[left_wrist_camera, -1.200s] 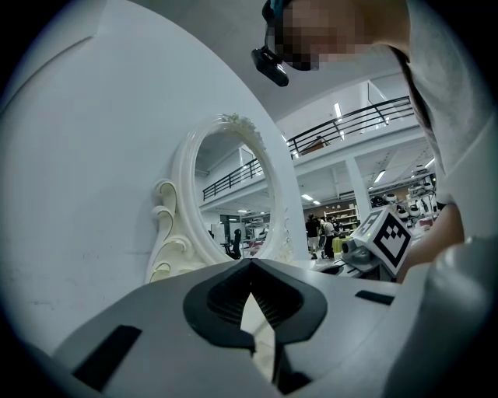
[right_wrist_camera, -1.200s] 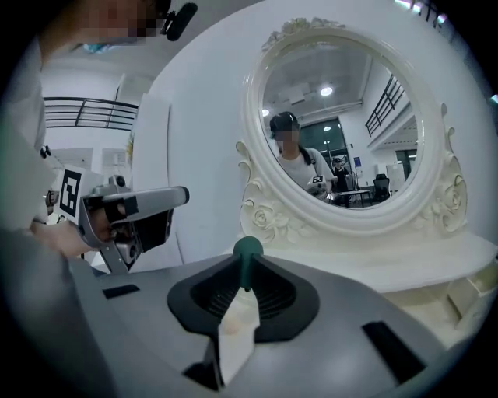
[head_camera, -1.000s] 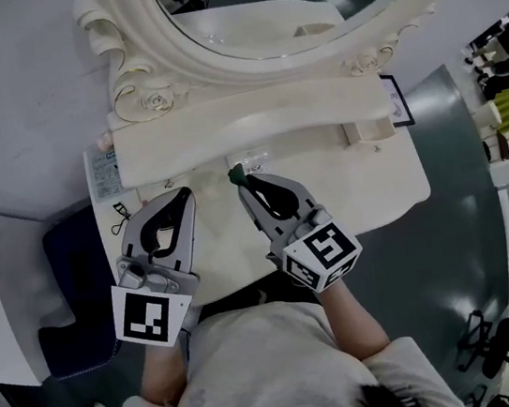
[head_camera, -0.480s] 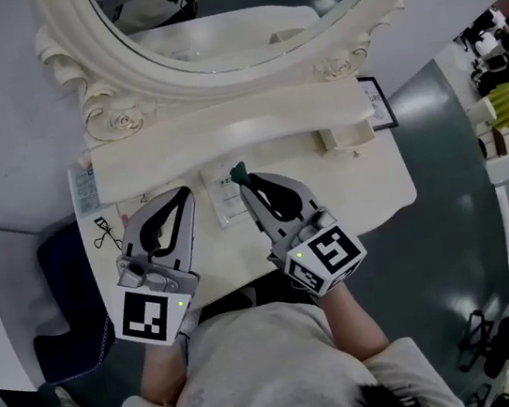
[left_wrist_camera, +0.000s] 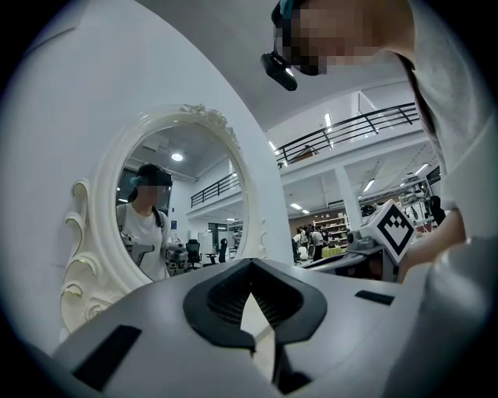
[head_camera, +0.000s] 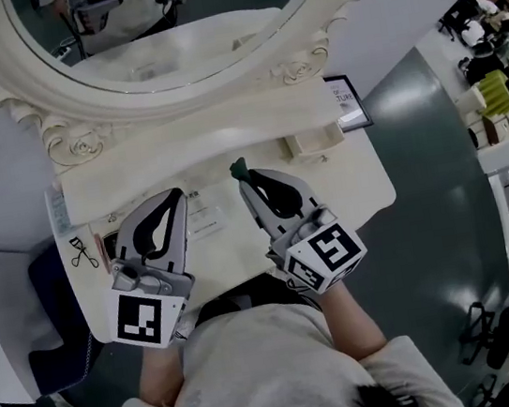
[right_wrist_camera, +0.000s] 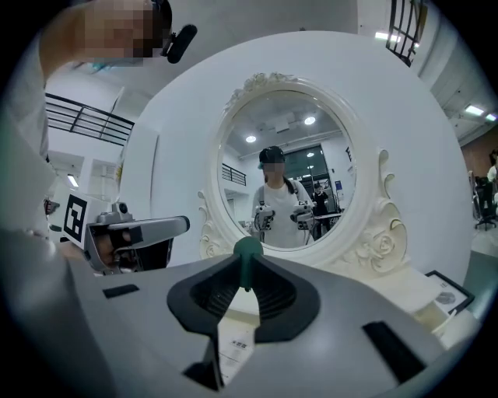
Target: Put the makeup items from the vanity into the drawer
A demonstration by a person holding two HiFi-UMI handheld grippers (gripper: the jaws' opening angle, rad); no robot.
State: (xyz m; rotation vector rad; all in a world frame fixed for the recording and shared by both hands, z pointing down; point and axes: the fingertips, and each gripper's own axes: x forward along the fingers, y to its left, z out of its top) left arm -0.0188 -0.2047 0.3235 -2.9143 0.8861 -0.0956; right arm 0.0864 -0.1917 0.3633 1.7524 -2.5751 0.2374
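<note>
Right gripper (head_camera: 241, 173) pinches a small green item (head_camera: 237, 166); left gripper (head_camera: 176, 196) clenched, empty; a leaflet (head_camera: 205, 218) lies between them, eyelash curler (head_camera: 80, 253) left

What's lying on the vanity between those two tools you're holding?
A flat white printed packet lies between the left tool and the right tool, which pinches a green-tipped item; the head view shows it.

Both the left gripper (head_camera: 174, 195) and the right gripper (head_camera: 241, 177) have slid rightward along the vanity top (head_camera: 356, 183). The white card (head_camera: 206, 220), earlier under the right gripper's tip, now lies just beside the left gripper.
</note>
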